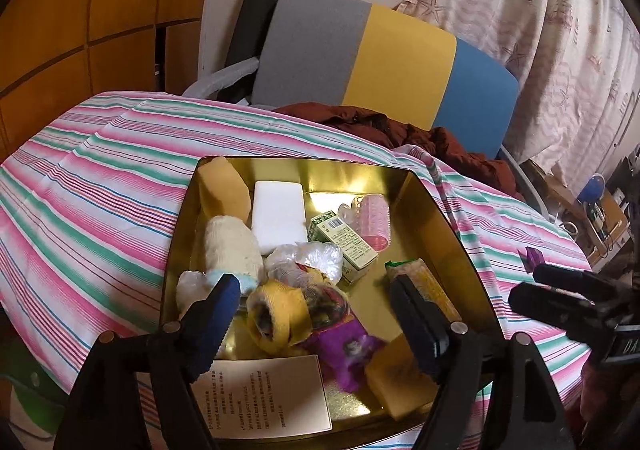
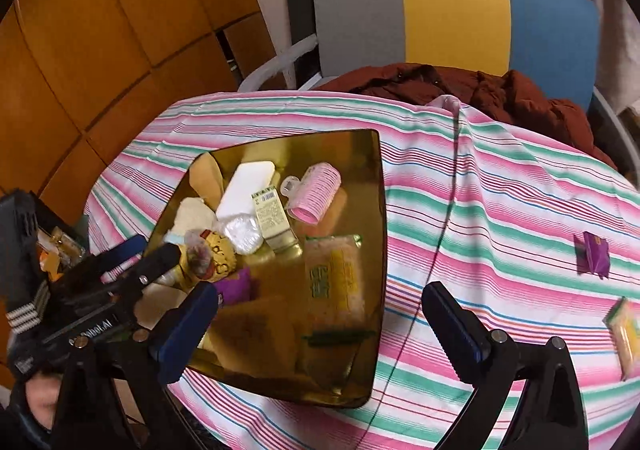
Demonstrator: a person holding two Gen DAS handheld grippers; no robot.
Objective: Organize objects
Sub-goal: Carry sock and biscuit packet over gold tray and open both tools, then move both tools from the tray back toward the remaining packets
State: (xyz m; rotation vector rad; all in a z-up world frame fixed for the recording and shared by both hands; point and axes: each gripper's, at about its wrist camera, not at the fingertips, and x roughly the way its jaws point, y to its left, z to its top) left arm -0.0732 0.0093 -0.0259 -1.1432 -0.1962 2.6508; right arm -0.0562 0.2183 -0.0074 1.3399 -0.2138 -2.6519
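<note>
A gold tin tray (image 1: 436,206) is seen on the striped tabletop (image 2: 500,186), filled with a pink roller (image 2: 316,190), a white block (image 1: 278,216), a green box (image 1: 346,242) and a yellow roll (image 1: 276,314). The left gripper (image 1: 316,314) is held wide above the tray, gripping nothing. The right gripper (image 2: 320,324) is spread wide over the tray's edge, empty. A purple packet (image 2: 594,254) is left on the cloth, well apart.
</note>
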